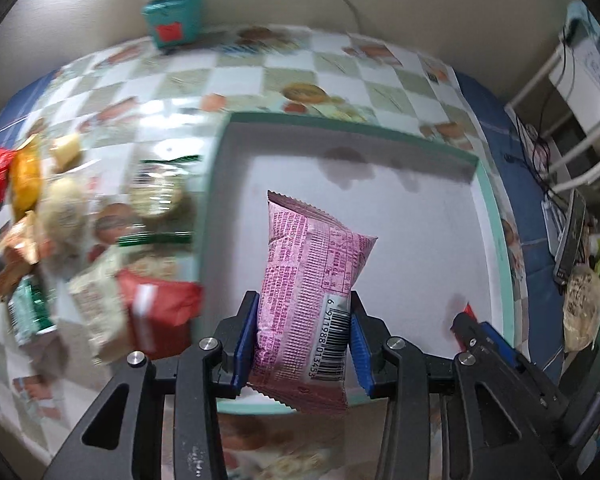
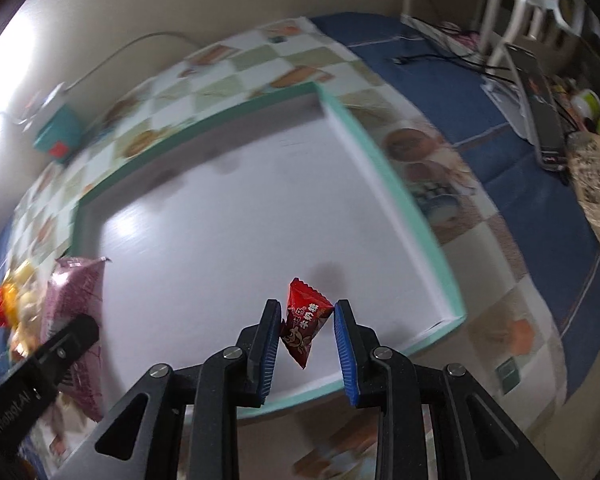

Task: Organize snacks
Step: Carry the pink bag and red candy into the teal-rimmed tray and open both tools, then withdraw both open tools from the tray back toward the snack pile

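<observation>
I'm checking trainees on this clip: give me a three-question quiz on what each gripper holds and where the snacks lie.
1. True or false: the left gripper is shut on the pink printed foil snack packet.
2. What does the right gripper hold? A) a green packet B) the small red candy wrapper C) nothing
3. Fill in: inside the shallow white tray with the mint-green rim, the number of snacks lying on its floor is ____.

Key: 1 true; 2 B; 3 none, since the loose snack pile lies on the checked tablecloth outside the tray.
</observation>
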Action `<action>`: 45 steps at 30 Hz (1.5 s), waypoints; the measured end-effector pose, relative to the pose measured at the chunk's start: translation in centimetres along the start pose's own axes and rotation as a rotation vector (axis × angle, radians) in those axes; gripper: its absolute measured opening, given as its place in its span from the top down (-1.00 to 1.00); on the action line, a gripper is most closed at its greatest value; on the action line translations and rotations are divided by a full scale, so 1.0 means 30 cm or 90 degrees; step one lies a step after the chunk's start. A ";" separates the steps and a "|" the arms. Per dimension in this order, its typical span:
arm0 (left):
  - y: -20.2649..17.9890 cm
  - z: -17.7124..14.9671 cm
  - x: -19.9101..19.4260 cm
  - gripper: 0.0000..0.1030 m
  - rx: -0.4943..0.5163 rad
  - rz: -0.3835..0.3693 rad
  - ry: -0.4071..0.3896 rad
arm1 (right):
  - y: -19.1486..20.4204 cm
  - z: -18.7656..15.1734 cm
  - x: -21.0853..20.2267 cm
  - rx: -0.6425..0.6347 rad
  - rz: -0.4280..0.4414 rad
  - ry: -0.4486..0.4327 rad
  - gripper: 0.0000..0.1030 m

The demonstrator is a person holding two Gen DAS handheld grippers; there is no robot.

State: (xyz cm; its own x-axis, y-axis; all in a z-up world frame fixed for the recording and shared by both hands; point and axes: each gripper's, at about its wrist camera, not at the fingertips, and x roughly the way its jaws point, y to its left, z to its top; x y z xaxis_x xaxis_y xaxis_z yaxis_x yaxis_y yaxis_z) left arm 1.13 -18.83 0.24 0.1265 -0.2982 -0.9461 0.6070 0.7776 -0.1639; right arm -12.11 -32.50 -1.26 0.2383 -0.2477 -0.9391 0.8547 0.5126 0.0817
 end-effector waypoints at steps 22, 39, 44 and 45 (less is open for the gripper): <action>-0.034 0.092 -0.047 -0.37 0.027 0.036 -0.054 | -0.042 0.060 0.009 0.020 -0.020 -0.009 -0.18; 0.349 0.069 -0.185 -0.76 -0.136 0.136 -0.118 | 0.111 0.028 -0.049 -0.054 0.009 -0.047 -0.76; 0.515 0.044 -0.198 -0.80 -0.208 0.154 -0.105 | 0.207 -0.009 -0.052 -0.081 0.019 -0.042 -0.77; 0.546 0.035 -0.204 -0.84 -0.222 0.153 -0.105 | 0.229 -0.018 -0.054 -0.089 0.025 -0.041 -0.78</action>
State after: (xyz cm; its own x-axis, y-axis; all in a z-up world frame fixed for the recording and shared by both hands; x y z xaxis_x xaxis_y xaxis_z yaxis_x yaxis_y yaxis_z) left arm 11.13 -4.86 3.64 0.3727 -0.1488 -0.9160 0.2480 0.9671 -0.0562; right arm -6.87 -28.15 0.63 0.3031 -0.2756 -0.9122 0.7724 0.6318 0.0658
